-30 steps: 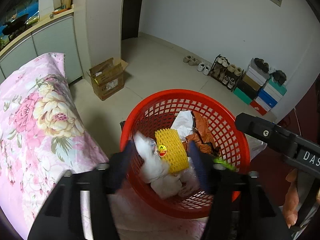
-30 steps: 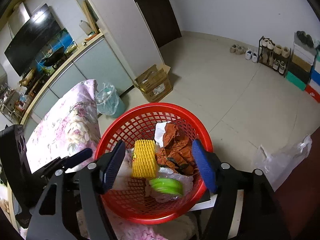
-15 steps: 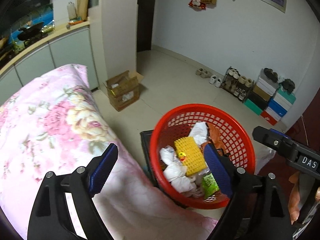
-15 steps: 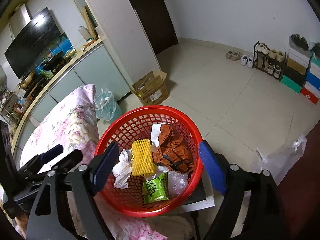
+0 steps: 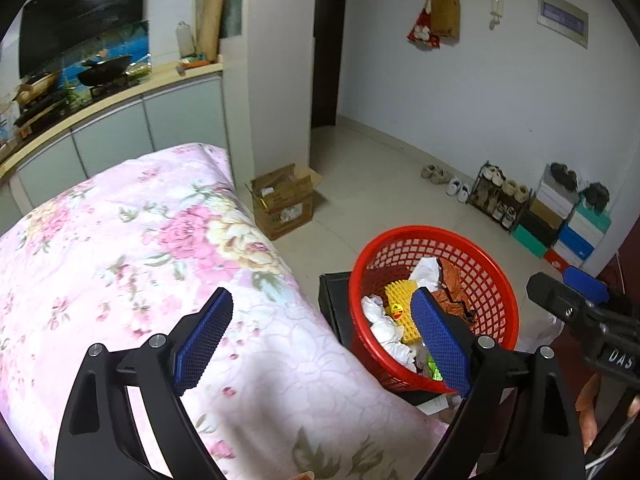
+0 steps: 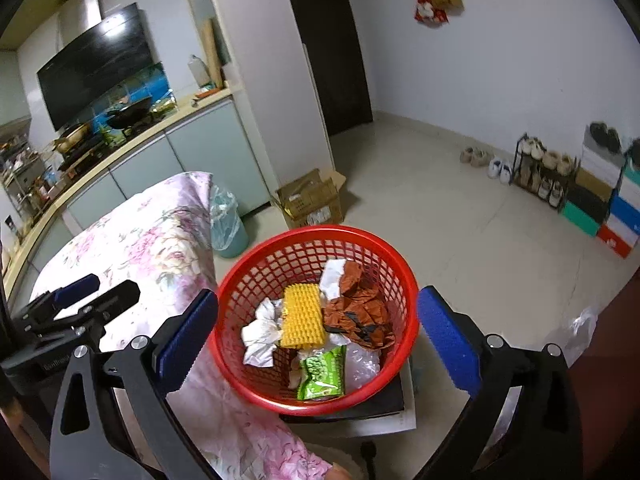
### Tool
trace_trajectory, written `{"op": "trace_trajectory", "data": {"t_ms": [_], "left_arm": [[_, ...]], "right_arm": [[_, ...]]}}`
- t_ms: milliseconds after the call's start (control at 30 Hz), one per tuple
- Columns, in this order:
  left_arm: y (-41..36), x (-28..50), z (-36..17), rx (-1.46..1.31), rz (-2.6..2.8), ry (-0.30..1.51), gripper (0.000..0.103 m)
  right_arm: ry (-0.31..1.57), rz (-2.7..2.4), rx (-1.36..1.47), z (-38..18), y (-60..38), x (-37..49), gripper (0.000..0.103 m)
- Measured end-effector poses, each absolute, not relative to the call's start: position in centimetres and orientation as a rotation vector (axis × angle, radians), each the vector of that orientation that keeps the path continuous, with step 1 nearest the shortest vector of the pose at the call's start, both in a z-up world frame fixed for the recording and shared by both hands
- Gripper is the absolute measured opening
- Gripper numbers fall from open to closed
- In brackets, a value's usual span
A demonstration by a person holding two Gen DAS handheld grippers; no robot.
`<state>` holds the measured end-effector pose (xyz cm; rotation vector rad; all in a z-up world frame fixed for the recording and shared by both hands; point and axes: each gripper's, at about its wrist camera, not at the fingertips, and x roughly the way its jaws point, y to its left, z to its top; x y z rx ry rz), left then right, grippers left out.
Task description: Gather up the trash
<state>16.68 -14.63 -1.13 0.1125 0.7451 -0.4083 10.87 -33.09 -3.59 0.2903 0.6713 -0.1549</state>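
Both your grippers hang empty above the red basket [image 6: 316, 240].

Your right gripper [image 6: 318, 338] and left gripper [image 5: 322, 334] are opening wide, nothing between the pads. Below them the basket holds a green snack packet [image 6: 322, 374], a yellow foam net [image 6: 302, 316], white tissue [image 6: 260, 330] and a brown wrapper [image 6: 358, 314]; beyond the basket a cardboard box [image 6: 310, 200] sits on the floor.

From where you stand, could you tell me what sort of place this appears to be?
Most likely a small lived-in home, an open room joining a kitchen. A stove with a wok sits on the counter under a range hood, a shoe rack stands by the wall, and a floral quilt lies beside the red basket.
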Motion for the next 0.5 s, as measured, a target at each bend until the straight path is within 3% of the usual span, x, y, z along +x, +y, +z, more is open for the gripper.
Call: {"op": "trace_trajectory", "data": {"t_ms": [500], "left_arm": [[-9.1, 12.8, 0.1, 0.056, -0.283, 0.657, 0.092]], "right_arm": [[0.582, -0.098, 0.168, -2.2, -27.7, 8.0, 0.096]]}}
